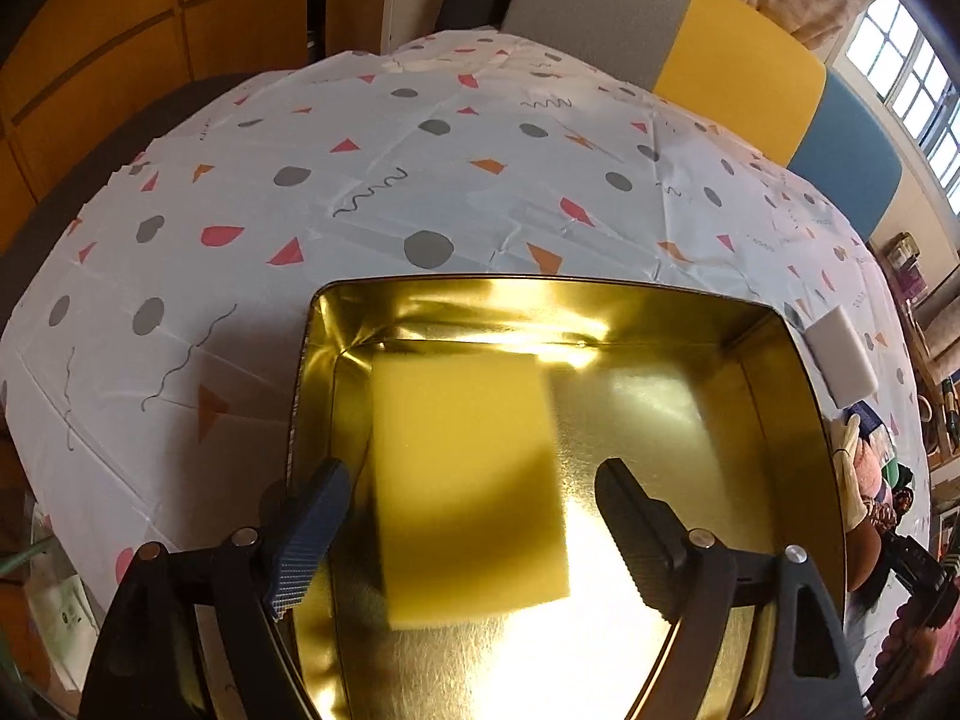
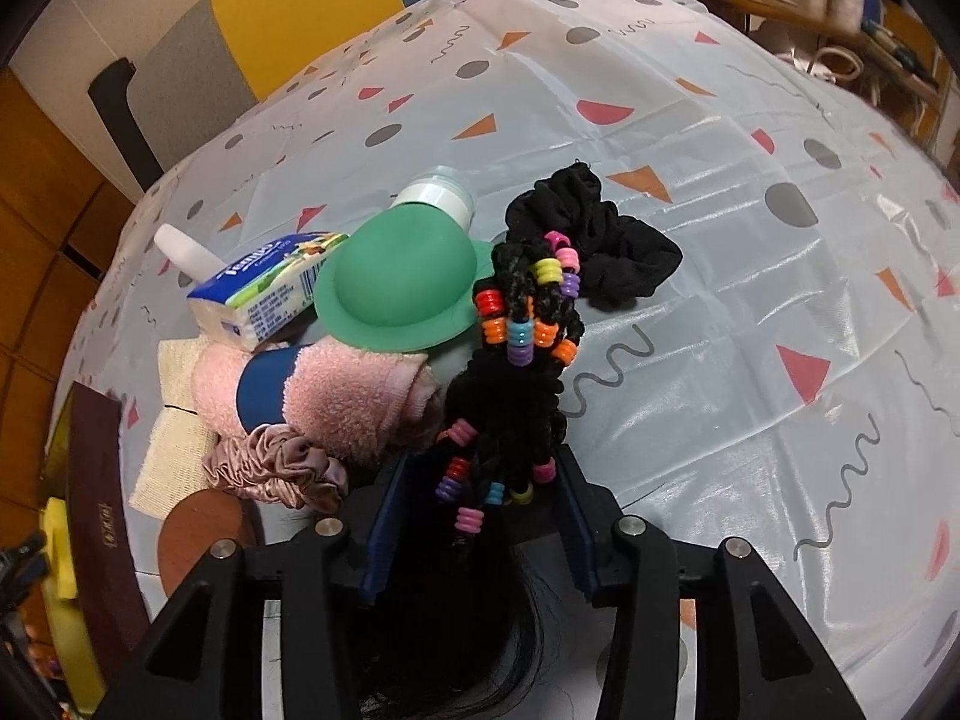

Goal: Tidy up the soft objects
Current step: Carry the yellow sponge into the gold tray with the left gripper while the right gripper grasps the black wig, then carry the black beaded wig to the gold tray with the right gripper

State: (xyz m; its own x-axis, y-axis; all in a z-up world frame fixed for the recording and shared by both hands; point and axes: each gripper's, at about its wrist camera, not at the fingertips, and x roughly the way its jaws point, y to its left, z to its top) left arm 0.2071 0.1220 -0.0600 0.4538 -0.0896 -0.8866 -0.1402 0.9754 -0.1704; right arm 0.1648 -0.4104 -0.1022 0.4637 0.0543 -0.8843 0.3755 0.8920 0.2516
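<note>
We hold the left tongs (image 1: 474, 516) spread wide above the gold tin (image 1: 798, 396), and the one yellow sponge (image 1: 468, 474) sits between the two fingers without either pad touching it. It reads to us as let go into the tin's far left corner, since the tin looks like the place where the soft things are gathered, and the rest of its floor shows bare. Beyond the tin's right rim, on the patterned tablecloth (image 1: 360, 138), one white sponge (image 1: 843, 354) waits. Our right tongs (image 2: 477, 516) point down over the pile still to be sorted, and their jaws straddle one black braided hairpiece with coloured beads (image 2: 522, 372); whether the pads press on it we cannot tell. Ahead of these tongs lie one black scrunchie (image 2: 600, 240) and one green hat (image 2: 399, 288), with one white bottle (image 2: 441, 192) behind the hat. To the left lie one tissue pack (image 2: 264, 288), one rolled pink towel (image 2: 336, 402) and one pink satin scrunchie (image 2: 282, 468).
</note>
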